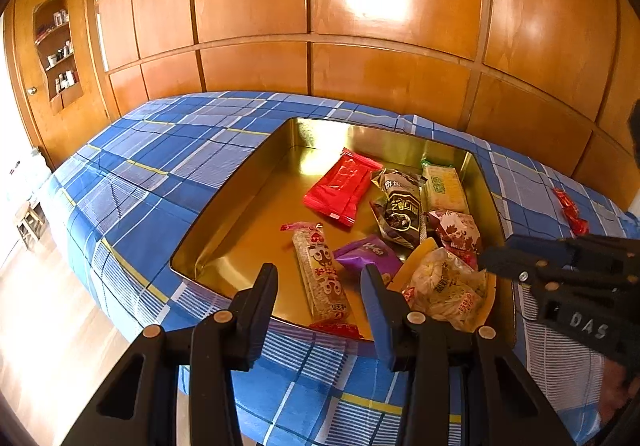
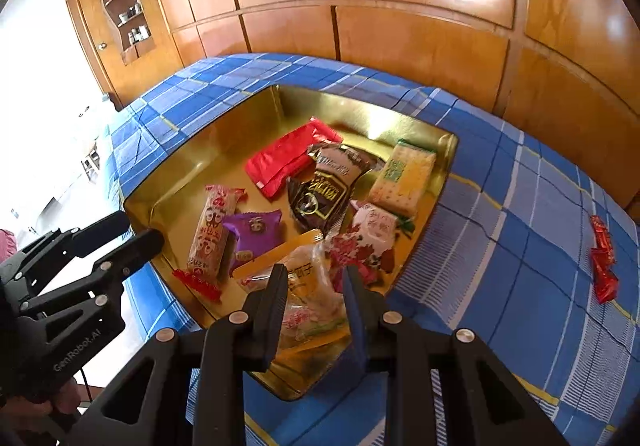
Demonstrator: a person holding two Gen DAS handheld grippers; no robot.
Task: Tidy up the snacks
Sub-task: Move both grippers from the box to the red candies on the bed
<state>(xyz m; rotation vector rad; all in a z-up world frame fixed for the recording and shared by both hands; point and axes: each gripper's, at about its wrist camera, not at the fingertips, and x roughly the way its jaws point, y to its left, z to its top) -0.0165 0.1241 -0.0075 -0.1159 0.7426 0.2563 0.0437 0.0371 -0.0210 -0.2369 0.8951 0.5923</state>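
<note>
A gold tin tray lies on a blue plaid cloth and holds several snacks. They include a red packet, a dark brown packet, a green-and-yellow cracker pack, a pink roll, a purple packet and a red-and-white packet. My left gripper hangs open and empty over the tray's near edge. My right gripper hovers with its jaws narrowly apart just above a clear yellow-edged bag lying in the tray's near right corner. Its pads do not press on the bag.
A few red candies lie on the cloth to the right of the tray. Wooden wardrobe panels stand behind the bed. A wooden floor lies to the left.
</note>
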